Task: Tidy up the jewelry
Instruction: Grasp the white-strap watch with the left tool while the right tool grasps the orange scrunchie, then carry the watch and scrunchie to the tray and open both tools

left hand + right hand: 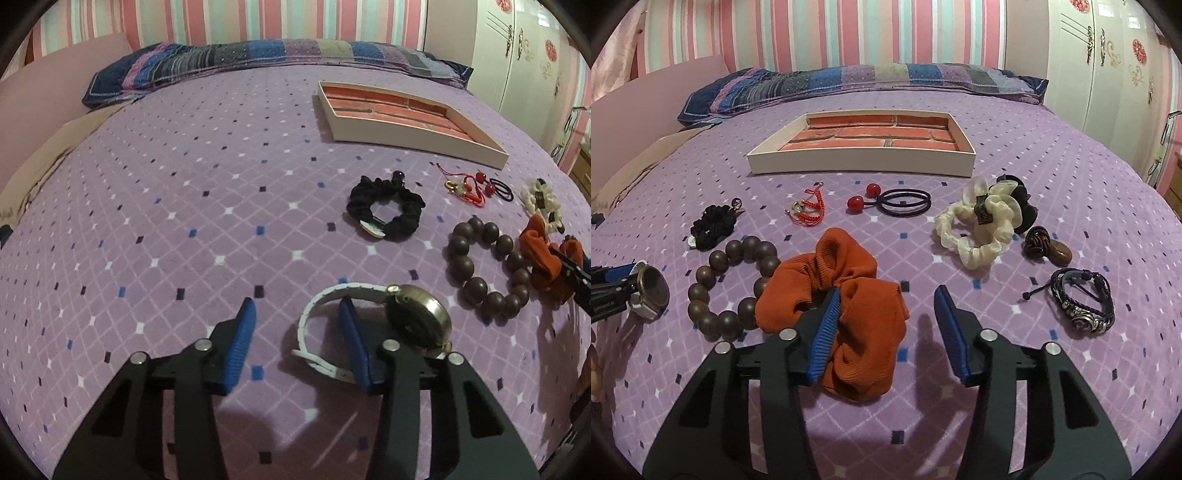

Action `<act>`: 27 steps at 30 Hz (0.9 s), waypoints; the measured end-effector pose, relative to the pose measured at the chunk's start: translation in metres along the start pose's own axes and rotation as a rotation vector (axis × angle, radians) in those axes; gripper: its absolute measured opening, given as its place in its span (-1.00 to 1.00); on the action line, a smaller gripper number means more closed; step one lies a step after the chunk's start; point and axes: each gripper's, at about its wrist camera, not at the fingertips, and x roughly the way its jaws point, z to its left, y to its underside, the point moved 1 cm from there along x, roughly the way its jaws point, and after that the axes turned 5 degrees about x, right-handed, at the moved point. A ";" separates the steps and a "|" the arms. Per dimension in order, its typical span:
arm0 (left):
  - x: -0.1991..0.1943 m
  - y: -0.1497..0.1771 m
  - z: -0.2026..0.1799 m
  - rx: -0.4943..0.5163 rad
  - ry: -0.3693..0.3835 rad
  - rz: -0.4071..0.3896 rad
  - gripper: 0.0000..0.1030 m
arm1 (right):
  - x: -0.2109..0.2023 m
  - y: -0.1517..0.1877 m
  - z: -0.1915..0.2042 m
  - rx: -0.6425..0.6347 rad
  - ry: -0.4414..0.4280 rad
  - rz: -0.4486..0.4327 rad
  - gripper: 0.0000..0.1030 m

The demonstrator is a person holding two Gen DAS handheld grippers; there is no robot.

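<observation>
Only the right wrist view shows the braided bracelet (pixel 1084 302).

Purple bed (pixel 886 424) bears tray (pixel 860 162), scrunchies, bracelets, watch (pixel 417 317).

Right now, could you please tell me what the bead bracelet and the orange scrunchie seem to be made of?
Bead bracelet: probably wood, with dark brown, matte round beads showing a faint sheen. Orange scrunchie: soft ribbed fabric, matte, gathered into folds.
</observation>
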 end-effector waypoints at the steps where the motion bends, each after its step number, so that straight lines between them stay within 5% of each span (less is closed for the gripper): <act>1: 0.000 0.000 0.000 -0.001 0.004 -0.003 -0.09 | 0.000 0.000 0.000 -0.002 -0.001 0.001 -0.09; 7: -0.002 0.001 -0.009 0.033 0.022 -0.011 -0.51 | 0.001 0.002 0.002 -0.005 -0.013 -0.001 -0.37; 13: -0.005 0.002 -0.010 0.030 0.020 -0.025 -0.70 | 0.000 0.005 0.002 -0.019 -0.025 -0.017 -0.49; 27: -0.033 0.005 -0.025 -0.015 -0.039 -0.090 -0.79 | -0.012 0.002 -0.023 -0.036 -0.087 -0.058 -0.64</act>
